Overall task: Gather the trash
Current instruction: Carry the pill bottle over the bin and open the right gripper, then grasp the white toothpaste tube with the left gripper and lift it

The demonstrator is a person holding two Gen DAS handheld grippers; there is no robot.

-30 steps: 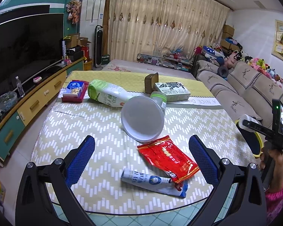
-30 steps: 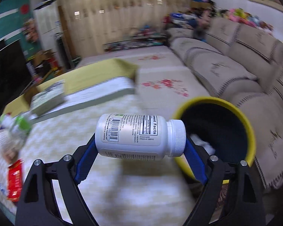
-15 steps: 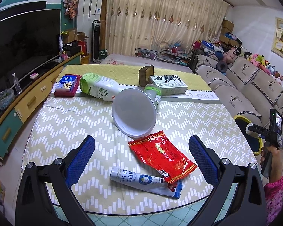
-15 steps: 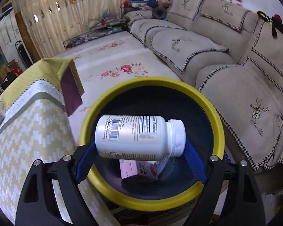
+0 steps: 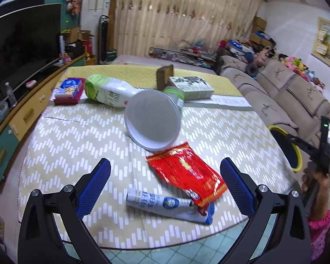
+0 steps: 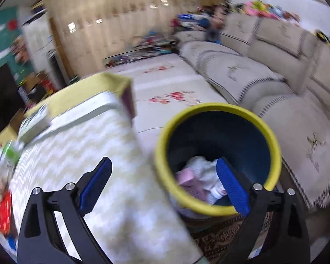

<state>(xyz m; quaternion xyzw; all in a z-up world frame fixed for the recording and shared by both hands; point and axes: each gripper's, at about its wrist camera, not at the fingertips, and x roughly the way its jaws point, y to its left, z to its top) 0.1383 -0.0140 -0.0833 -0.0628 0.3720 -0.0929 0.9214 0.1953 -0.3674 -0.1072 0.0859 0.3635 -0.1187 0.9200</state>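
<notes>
My right gripper [image 6: 164, 162] hangs at the table edge beside the yellow-rimmed bin [image 6: 209, 106]. Its jaws are opening and nothing is between them. A white pill bottle [image 6: 205, 171] lies blurred inside the bin, next to a pink box [image 6: 187, 176]. My left gripper [image 5: 165, 165] is open above the table's near edge. Just ahead of it lie a red snack packet [image 5: 184, 173] and a squeezed tube [image 5: 162, 204]. Farther back are a tipped white cup [image 5: 153, 123], a green-and-white bottle [image 5: 107, 91] and a carton [image 5: 190, 87].
A blue-and-red pack [image 5: 69, 90] and a brown holder [image 5: 165, 78] sit at the table's far side. The bin [image 5: 297, 154] stands off the table's right edge, in front of the beige sofa [image 5: 297, 92]. A TV cabinet [image 5: 22, 114] runs along the left.
The right gripper has let go of the white bottle, which now lies in the bin, and has swung left toward the table. The left gripper has barely moved.
</notes>
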